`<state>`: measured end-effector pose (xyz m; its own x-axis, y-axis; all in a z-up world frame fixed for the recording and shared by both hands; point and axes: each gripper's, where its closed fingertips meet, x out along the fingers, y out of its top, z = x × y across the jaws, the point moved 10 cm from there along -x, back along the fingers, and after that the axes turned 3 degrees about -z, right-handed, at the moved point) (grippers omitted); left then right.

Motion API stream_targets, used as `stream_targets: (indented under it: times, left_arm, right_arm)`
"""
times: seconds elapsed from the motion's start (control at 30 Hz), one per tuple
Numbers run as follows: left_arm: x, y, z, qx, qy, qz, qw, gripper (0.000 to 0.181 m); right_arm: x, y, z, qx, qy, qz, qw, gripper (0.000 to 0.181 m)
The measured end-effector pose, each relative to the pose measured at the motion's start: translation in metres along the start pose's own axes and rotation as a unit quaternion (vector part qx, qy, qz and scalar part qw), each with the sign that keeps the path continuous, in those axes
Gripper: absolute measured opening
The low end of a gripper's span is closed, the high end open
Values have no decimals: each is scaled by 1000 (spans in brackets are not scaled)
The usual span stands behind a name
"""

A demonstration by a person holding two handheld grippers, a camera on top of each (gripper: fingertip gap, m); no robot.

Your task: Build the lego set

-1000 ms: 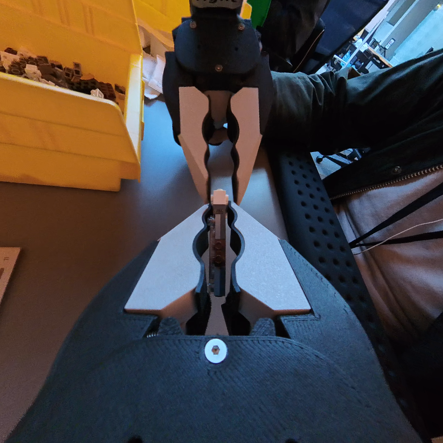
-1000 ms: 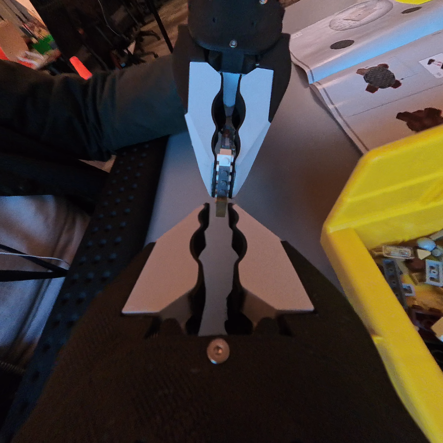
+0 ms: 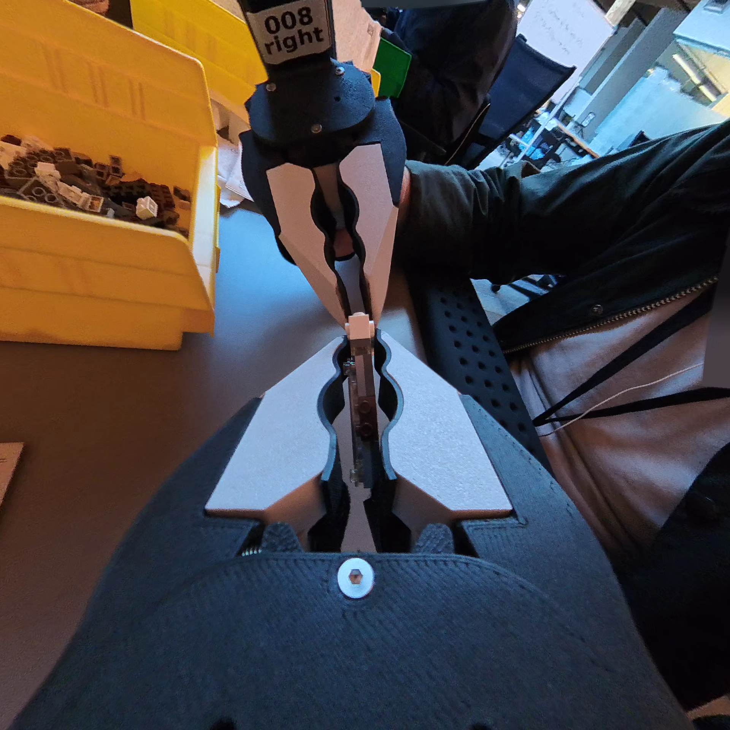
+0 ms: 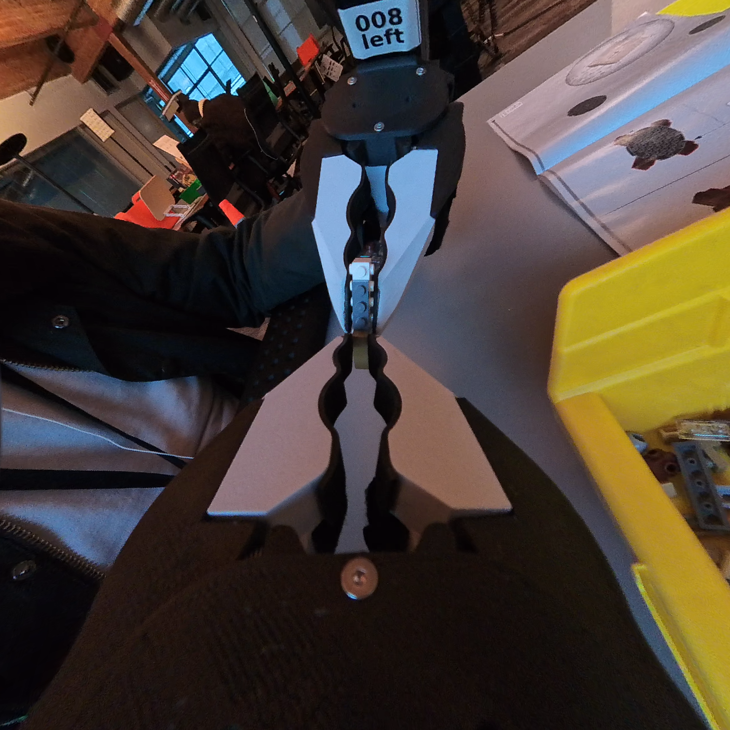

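My left gripper clamps a stack of lego plates while my right gripper pinches a small tan piece against its end, above the surface
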<state>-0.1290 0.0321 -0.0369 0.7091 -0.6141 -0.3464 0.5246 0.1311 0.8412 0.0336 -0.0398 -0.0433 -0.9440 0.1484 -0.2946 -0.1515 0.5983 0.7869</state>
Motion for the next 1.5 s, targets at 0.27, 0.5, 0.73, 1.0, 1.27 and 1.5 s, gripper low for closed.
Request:
stream_targets:
  times: [0.27,0.5,0.73,1.0,1.27,1.5]
  left_arm:
    - [-53,-6,-10,-26,38,71,996,9]
    - [-19,-18,-13,-42,22,-24,999,10]
    - [-18,-20,-16,-67,6,-18,998,10]
    - [-15,-21,-16,-71,2,-21,997,10]
    - [-7,-20,-14,-83,1,-33,996,10]
    - [-4,-21,-17,-96,3,-35,995,10]
  right_arm:
    - [-63,8,0,25,16,132,991,5]
    - [-79,9,5,82,121,223,964,5]
    - [-87,9,9,93,118,247,957,5]
    - [-96,0,32,122,-2,278,953,5]
    - [-112,6,23,6,-231,298,926,37]
    - [-17,2,6,-2,-91,94,991,26]
